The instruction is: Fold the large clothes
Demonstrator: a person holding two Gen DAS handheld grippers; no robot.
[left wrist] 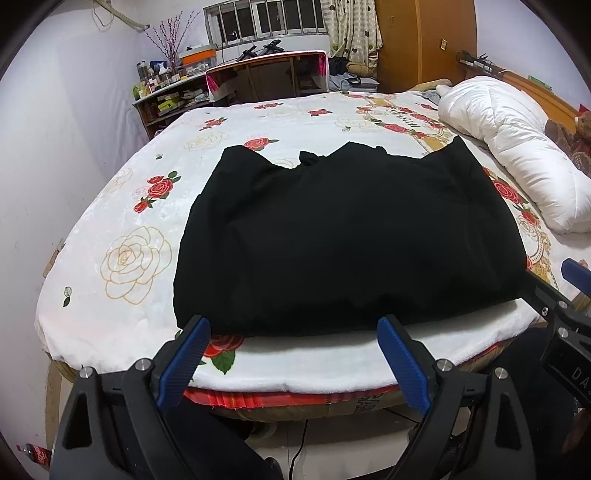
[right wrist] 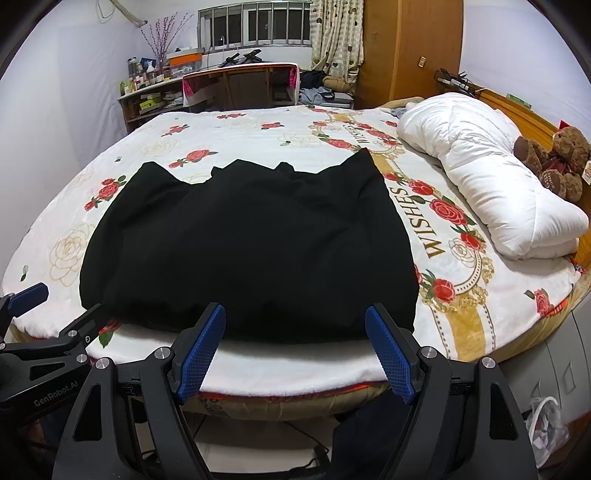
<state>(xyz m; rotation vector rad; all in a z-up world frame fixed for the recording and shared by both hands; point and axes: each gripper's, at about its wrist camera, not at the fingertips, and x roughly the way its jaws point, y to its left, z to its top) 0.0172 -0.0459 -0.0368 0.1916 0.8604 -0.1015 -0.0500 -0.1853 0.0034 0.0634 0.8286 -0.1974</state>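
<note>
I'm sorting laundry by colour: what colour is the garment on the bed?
Plain black garment, no visible pattern; the right wrist view shows it best.

Black garment [left wrist: 343, 240] flat on bed [left wrist: 258, 122], prob. folded; left claw [left wrist: 293, 325] open, empty.

- A bed [right wrist: 258, 122] covered by a white blanket printed with red roses fills a pale-walled bedroom.
- A rolled white quilt [right wrist: 491, 184] lies along its right side, a brown teddy bear [right wrist: 554, 162] beside it.
- A barred window [right wrist: 255, 22] and heart-print curtain [right wrist: 336, 33] line the far wall.
- A cluttered shelf unit [left wrist: 166, 99] stands left; a wooden wardrobe [left wrist: 424, 40] right.
</note>
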